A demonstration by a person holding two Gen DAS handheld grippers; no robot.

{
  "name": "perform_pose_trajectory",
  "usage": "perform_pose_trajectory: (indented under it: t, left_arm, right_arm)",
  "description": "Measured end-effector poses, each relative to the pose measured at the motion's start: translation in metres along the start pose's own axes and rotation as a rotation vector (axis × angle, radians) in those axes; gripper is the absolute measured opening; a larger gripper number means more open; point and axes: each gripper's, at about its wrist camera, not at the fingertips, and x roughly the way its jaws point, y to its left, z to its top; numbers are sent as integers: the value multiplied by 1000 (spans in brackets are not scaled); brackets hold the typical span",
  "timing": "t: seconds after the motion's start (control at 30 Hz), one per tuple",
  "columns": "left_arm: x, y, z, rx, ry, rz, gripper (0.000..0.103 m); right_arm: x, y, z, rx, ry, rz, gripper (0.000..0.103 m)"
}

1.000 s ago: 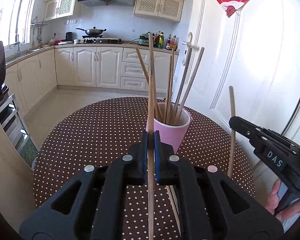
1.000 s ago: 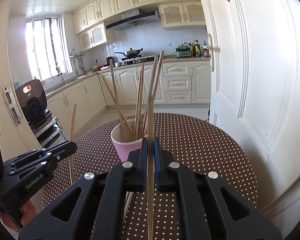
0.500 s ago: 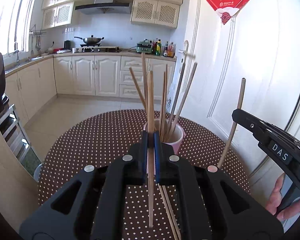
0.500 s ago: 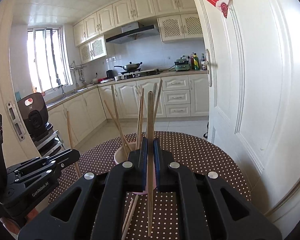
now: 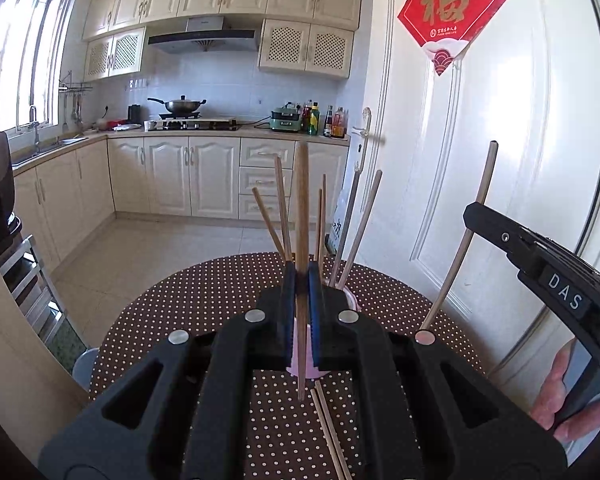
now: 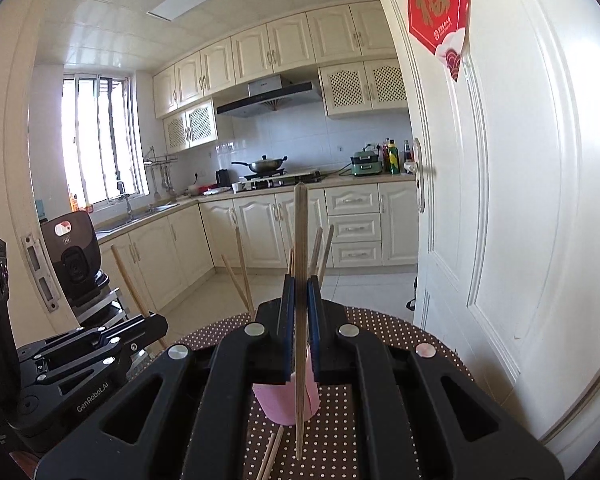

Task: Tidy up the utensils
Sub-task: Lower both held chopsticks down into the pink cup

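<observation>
While my left tool (image 5: 300,280) squeezes one chopstick (image 5: 301,216) and my right tool (image 6: 300,284) squeezes another stick (image 6: 299,240), I hold both up above the pink cup (image 6: 288,400) on the dotted counter (image 5: 204,296). Next I think I must lower each tip into the cup. My left view shows two loose chopsticks (image 5: 327,428) lying on the counter better; my right view shows more of the cup.

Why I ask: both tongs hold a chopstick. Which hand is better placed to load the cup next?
Left, narrowly: left tongs hold the left chopstick upright before the pink cup; right tongs sit aside, right chopstick tilted.
</observation>
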Motion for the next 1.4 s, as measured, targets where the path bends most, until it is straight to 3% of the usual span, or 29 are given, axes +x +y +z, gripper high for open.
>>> perform_pose_trajectory:
  t: [0.9, 1.4]
  left_arm:
    - [-9, -16, 53, 69, -138, 29, 7]
    - [10, -11, 66, 59, -151, 25, 7]
  right_arm:
    - [-3, -5, 52, 0, -154, 3, 5]
    - [29, 2, 53, 8, -147, 23, 5]
